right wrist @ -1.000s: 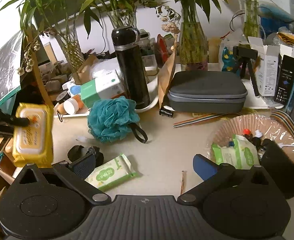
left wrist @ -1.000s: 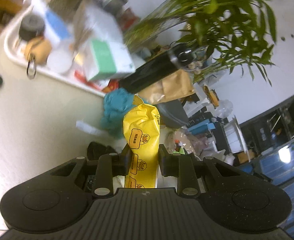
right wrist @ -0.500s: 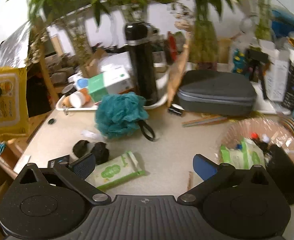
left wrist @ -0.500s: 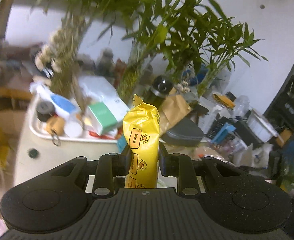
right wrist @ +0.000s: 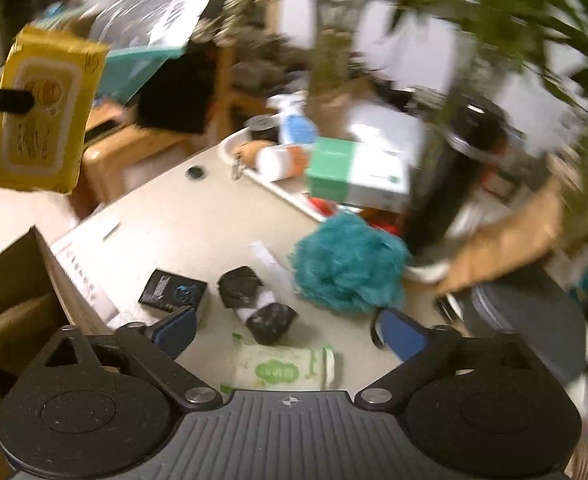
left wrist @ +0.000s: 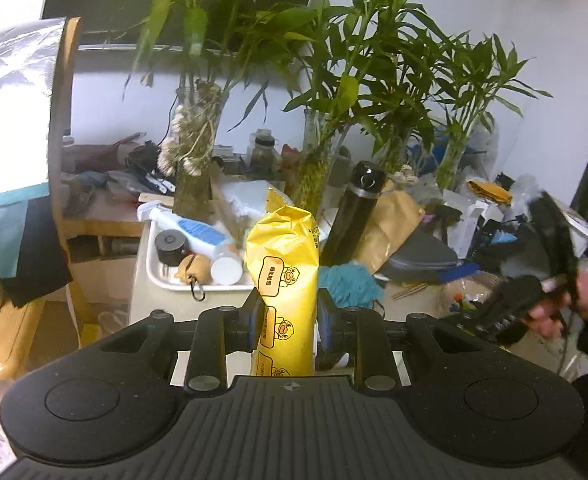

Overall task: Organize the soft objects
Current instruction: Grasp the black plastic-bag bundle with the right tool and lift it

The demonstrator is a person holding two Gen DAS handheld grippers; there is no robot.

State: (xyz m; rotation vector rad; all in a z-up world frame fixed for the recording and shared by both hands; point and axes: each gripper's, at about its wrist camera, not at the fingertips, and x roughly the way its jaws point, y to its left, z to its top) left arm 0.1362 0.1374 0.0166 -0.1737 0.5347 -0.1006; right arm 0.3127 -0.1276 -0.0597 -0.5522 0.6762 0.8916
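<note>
Left wrist: hand-held gripper [left wrist: 289,316] (level, raised)

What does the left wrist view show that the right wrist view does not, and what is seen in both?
Only the left wrist view shows the left gripper shut on the yellow wipes pack, and the person's hand.

Only the right wrist view shows the open right gripper, the green wipes pack, the black rolls and the cardboard box.

Both show the yellow pack, teal bath sponge and black flask.
</note>
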